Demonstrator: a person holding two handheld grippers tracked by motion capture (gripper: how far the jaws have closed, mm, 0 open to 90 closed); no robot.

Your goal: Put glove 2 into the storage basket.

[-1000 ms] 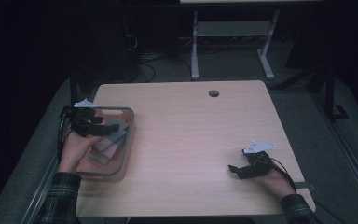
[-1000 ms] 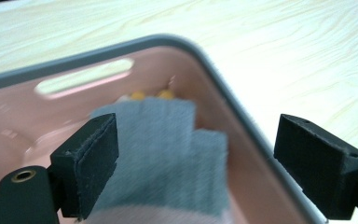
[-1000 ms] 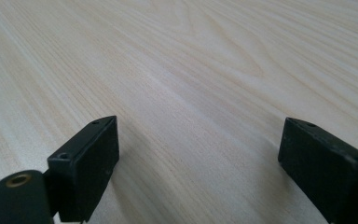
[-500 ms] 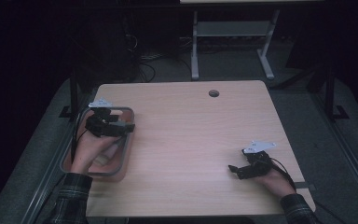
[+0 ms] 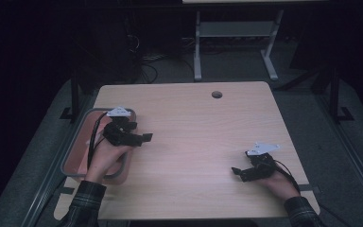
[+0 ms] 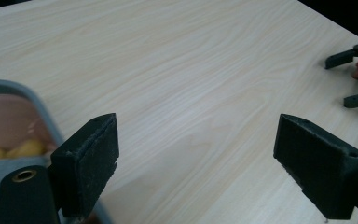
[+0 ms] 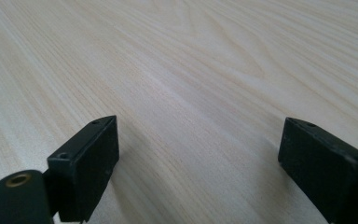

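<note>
My left gripper [image 5: 140,134] hangs over the right rim of a grey tray with a pinkish floor [image 5: 79,152], its jaws pointing right across the table. In the left gripper view, the left gripper [image 6: 196,133] stands open with only bare wood between its pads. The tray's rim [image 6: 14,89] curves in at the lower left, with yellow pieces [image 6: 14,150] inside. My right gripper [image 5: 239,174] rests near the table's front right, pointing left. In its own view the right gripper [image 7: 198,133] is open over bare wood, and the right gripper [image 6: 354,77] also shows far off in the left gripper view.
The light wooden table [image 5: 194,127] has a round cable hole [image 5: 216,94] near its far edge. Behind the table stand a white metal frame [image 5: 231,42] and loose cables [image 5: 146,66] on a dark floor. The tray sits at the table's left edge.
My left hand has moved right, from over the tray's inside to its right rim, the jaws now reaching over the bare table. The right hand has kept still.
</note>
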